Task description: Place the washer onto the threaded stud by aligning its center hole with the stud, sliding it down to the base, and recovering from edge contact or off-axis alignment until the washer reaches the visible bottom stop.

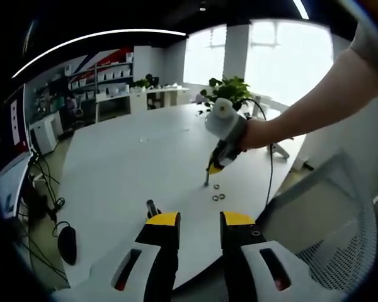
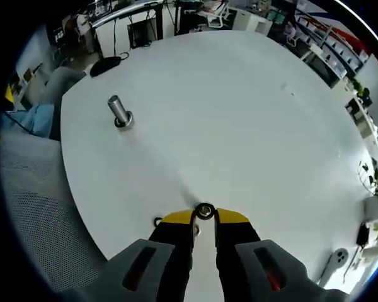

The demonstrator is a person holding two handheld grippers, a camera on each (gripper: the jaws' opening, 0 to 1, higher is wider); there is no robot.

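Right gripper (image 2: pixel 204 217) pinching small silver metal washer (image 2: pixel 205 211), jaws nearly closed. Upright grey threaded steel stud (image 2: pixel 120 111) way off up-left across white round table (image 2: pixel 239 113). Left gripper (image 1: pixel 199 220) gaping, holding nothing.

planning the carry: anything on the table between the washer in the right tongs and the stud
Nothing: in the right gripper view, bare white table separates the washer, pinched in the right tongs, from the stud.

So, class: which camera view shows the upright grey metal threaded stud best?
The right gripper view: the upright grey metal threaded stud stands clear and unobstructed on the white round table, its base showing. In the left gripper view the stud is small and dark, just beyond the left gripper.
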